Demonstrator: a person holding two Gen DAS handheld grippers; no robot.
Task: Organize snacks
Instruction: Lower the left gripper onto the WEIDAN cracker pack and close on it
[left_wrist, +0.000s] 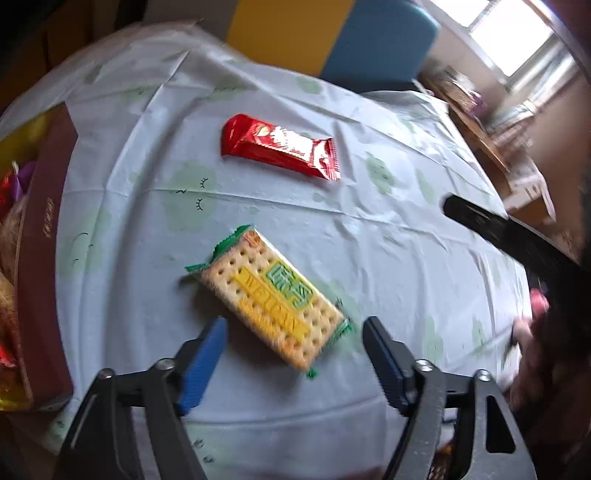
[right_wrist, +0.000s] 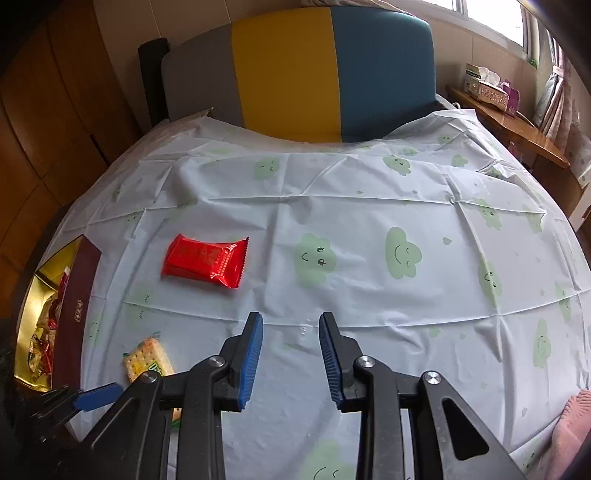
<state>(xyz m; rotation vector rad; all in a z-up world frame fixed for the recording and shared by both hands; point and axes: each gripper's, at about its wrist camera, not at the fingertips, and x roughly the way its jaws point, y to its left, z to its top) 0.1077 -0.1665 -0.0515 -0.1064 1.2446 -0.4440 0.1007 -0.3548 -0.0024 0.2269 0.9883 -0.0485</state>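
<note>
**Left gripper over cracker pack, jaws wide; right gripper idle**

Left gripper (left_wrist: 295, 328) points steeply down at the cracker pack (left_wrist: 271, 297), which lies flat & diagonal on the tablecloth (left_wrist: 369, 258). Jaws stand wide apart; near end of the pack sits in the gap betw. the two blue pads, but neither pad touches it – clear cloth shows on both sides. Nothing gripped. Left wrist view is motion-blurred.

Red snack pack (left_wrist: 282, 146) lies flat further up the cloth, well apart from the crackers, printed side up. In right wrist view the same red pack (right_wrist: 205, 260) sits left of centre, and the cracker pack (right_wrist: 147, 360) is low left, partly hidden behind the gripper's frame.

Brown box (left_wrist: 44, 258) stands at the left edge of the cloth; yellow interior, w/ several wrapped snacks already inside – red & gold wrappers, can't make out which ones. Right wrist view shows the box (right_wrist: 75, 314) too, near wall facing the cloth.

Right gripper (right_wrist: 291, 321) hangs over bare cloth near the middle, tilted down. Jaws are a narrow gap apart, nothing betw. them, pads touching nothing. Its black finger enters the left wrist view from the right (left_wrist: 480, 221).

Cloth is pale w/ green smiling-cloud print, creased in a grid. Pink sleeve (right_wrist: 576, 424) at lower right edge.
</note>
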